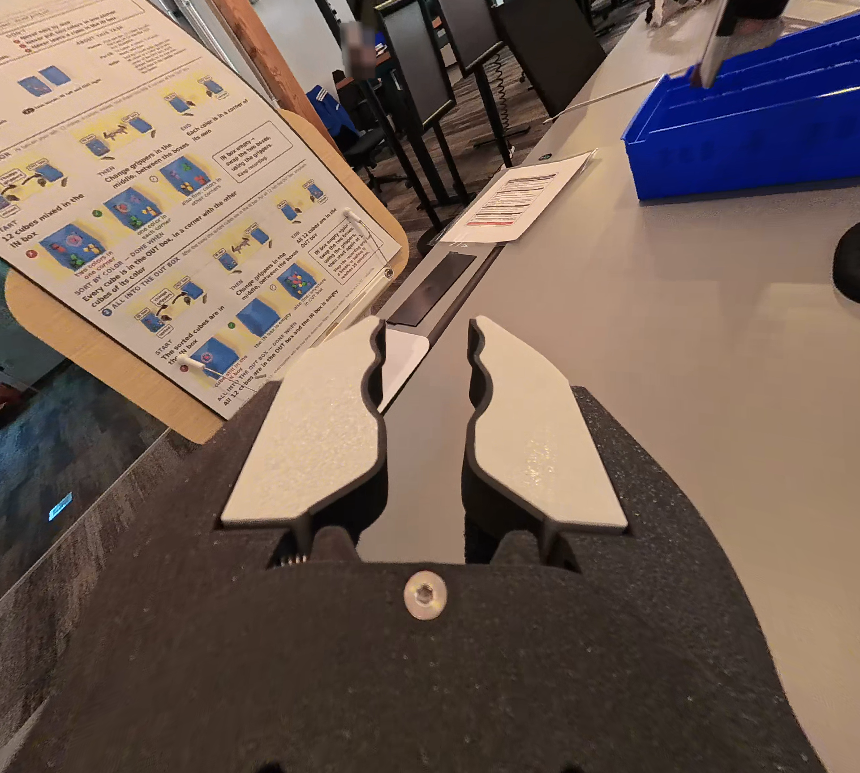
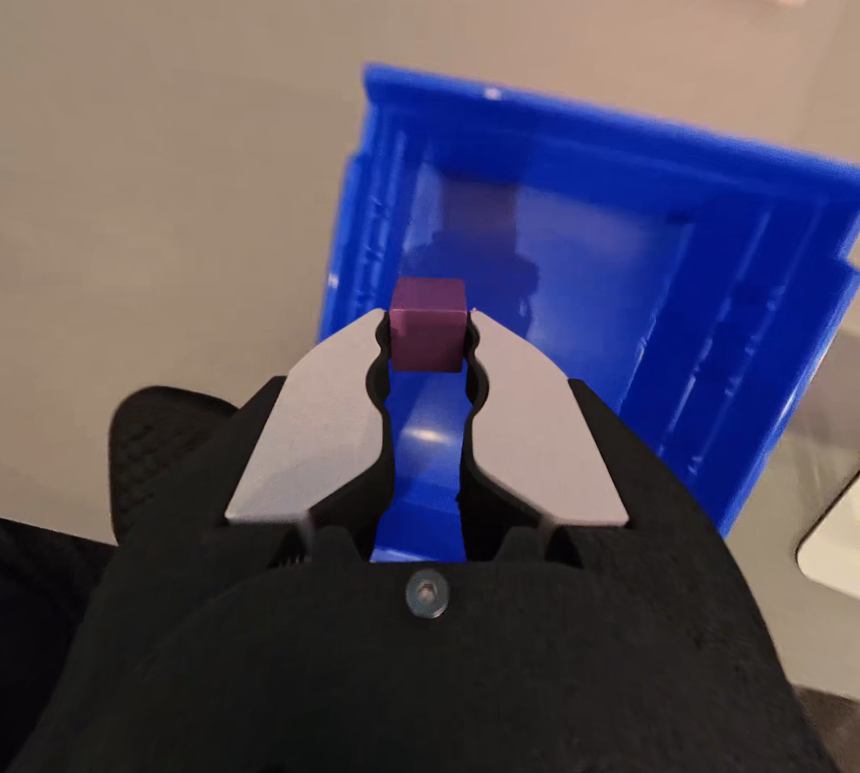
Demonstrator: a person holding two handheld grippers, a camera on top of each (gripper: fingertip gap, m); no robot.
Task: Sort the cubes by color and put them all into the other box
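Note:
My right gripper [image 2: 427, 322] is shut on a purple cube [image 2: 427, 327], held at the fingertips above the near left part of a blue box [image 2: 581, 122]. No other cubes show on the part of the box's floor I can see. In the left wrist view my left gripper [image 1: 426, 327] is open and empty, low over the grey table [image 1: 651, 378] near its left edge. The same blue box [image 1: 744, 164] stands far right in that view, with the right gripper [image 1: 707, 71] dipping into it, held by a hand.
An instruction board [image 1: 163, 192] leans at the left past the table edge. A paper sheet in a sleeve [image 1: 512, 201] lies on the table before the box. A black object [image 1: 849, 262] sits at the right edge. Monitors and chairs stand beyond.

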